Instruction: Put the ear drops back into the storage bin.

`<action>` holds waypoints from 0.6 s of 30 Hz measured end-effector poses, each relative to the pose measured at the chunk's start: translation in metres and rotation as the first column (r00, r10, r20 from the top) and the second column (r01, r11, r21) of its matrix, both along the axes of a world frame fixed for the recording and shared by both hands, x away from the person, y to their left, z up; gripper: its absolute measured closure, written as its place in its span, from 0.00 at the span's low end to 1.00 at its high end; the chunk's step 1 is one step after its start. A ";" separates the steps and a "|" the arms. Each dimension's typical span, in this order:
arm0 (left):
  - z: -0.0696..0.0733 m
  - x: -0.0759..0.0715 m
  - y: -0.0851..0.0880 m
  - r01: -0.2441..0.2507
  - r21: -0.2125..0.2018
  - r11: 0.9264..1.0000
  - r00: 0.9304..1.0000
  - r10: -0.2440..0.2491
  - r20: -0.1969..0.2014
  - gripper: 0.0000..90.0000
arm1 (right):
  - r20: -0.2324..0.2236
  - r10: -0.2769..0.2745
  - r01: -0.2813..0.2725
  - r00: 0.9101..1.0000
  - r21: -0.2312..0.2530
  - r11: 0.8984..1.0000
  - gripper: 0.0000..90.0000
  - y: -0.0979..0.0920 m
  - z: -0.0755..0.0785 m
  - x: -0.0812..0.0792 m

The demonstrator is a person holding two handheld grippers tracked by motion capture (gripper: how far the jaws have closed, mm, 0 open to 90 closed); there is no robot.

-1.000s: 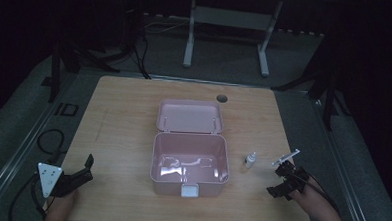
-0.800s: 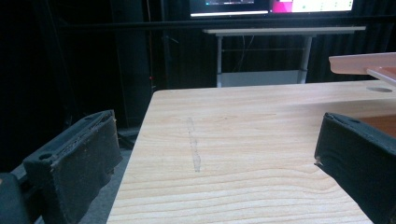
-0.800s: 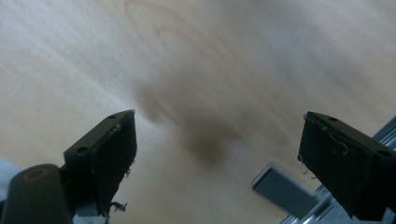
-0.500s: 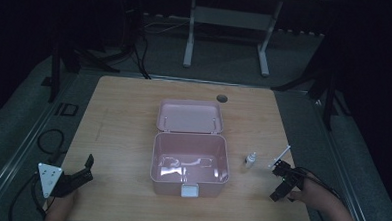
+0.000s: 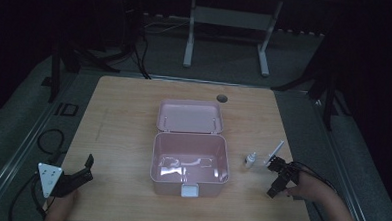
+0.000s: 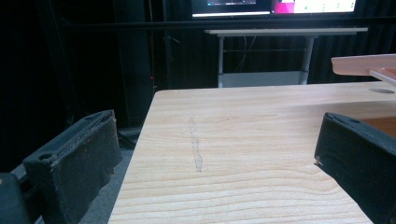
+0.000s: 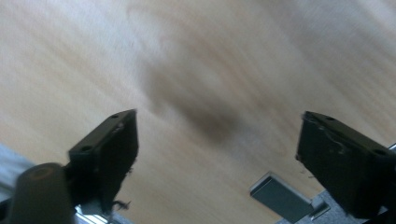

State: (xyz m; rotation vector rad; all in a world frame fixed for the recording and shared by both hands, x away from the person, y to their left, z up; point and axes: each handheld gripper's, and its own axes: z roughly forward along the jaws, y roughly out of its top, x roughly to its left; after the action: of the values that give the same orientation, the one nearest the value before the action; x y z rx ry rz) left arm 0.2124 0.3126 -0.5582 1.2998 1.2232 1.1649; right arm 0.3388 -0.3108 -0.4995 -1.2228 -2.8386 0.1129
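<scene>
An open pink box (image 5: 189, 178) stands mid-table, its lid (image 5: 189, 116) laid back behind it. A small white bottle (image 5: 251, 159) stands to the right of the box. A thin white stick (image 5: 275, 151) slants beside the bottle, right against the far side of my right gripper (image 5: 277, 179); whether the two touch is unclear. The right gripper (image 7: 217, 116) is open and points down at blurred bare wood. My left gripper (image 5: 87, 168) rests at the front left corner. This left gripper (image 6: 219, 119) is open with nothing between its jaws, and the box's edge (image 6: 364, 63) shows far right.
A round cable hole (image 5: 221, 98) sits in the table (image 5: 123, 117) behind the lid. A faint streak (image 6: 196, 147) marks the wood ahead of the left gripper. White desk legs (image 5: 190, 35) and dark stands rise beyond the far edge.
My right gripper has shifted a little left toward the bottle and turned, and the white stick has moved left with it. The left gripper, box and bottle stay put.
</scene>
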 end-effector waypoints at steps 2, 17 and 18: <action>0.000 0.000 0.000 0.000 0.000 1.000 1.000 0.000 0.000 0.00 | 0.006 -0.013 0.013 1.000 0.009 1.000 0.15 0.002 0.001 0.006; 0.000 0.000 0.000 0.004 -0.003 1.000 1.000 -0.004 0.000 0.00 | 0.026 -0.044 0.043 0.999 0.066 0.997 0.16 0.033 0.007 0.044; 0.000 0.000 0.000 0.005 -0.003 1.000 1.000 -0.005 0.000 0.00 | 0.027 -0.048 0.047 0.998 0.065 0.997 0.16 0.036 0.007 0.047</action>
State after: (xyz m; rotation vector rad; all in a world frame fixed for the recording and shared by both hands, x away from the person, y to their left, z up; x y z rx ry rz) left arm 0.2127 0.3129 -0.5583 1.2996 1.2209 1.1595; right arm 0.3861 -0.2749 -0.4921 -1.2877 -2.8107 0.0030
